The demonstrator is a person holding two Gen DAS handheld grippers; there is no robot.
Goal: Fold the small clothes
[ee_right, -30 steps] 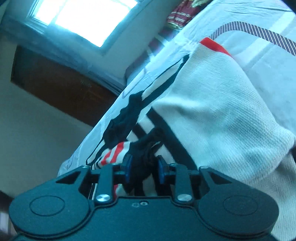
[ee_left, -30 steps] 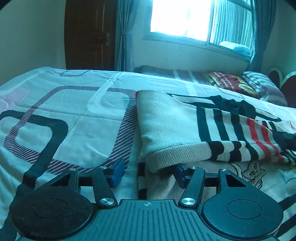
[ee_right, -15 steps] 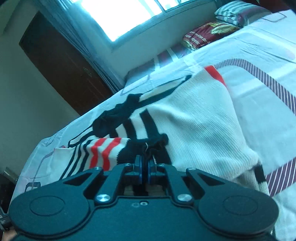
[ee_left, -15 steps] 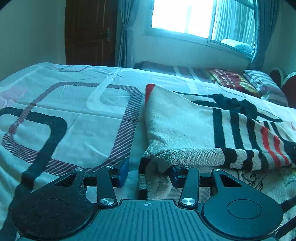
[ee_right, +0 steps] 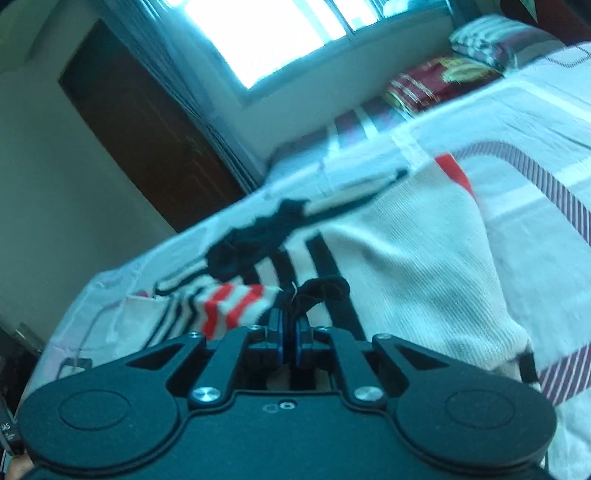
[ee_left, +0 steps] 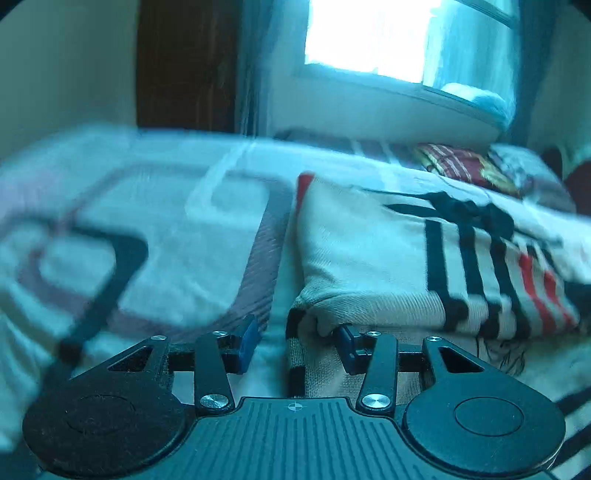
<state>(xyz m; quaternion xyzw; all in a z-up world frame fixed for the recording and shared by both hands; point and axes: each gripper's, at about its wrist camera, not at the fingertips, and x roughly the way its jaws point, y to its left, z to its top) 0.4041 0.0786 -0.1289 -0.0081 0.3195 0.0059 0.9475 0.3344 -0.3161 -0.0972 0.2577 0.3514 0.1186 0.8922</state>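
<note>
- Looking along the left gripper [ee_left: 297, 341], the jaws stand wide apart, low over the bed [ee_left: 177, 236]; nothing is clamped between them.
- The sweater [ee_left: 369, 258], cream with black and red stripes, lies folded over on the bed, its doubled edge just ahead of the right blue pad [ee_left: 347, 347], which sits under that edge; the left pad [ee_left: 248, 341] hangs over bare sheet.
- Behind the bed are a dark door [ee_left: 184, 62], a bright window [ee_left: 369, 37] and pillows [ee_left: 480, 170] along the far side. The view is blurred on its left half.
- Turning to the right wrist view, the right gripper [ee_right: 289, 341] is pressed together on a dark bunch of the sweater [ee_right: 406, 251], a black cuff or hem that pokes up just past the fingertips.
- From that pinch the cream body spreads right over the bed [ee_right: 535, 122], with the red and black stripes to the left.
- The door [ee_right: 147, 129], window [ee_right: 273, 33] and pillows [ee_right: 443, 81] show beyond, tilted.
</note>
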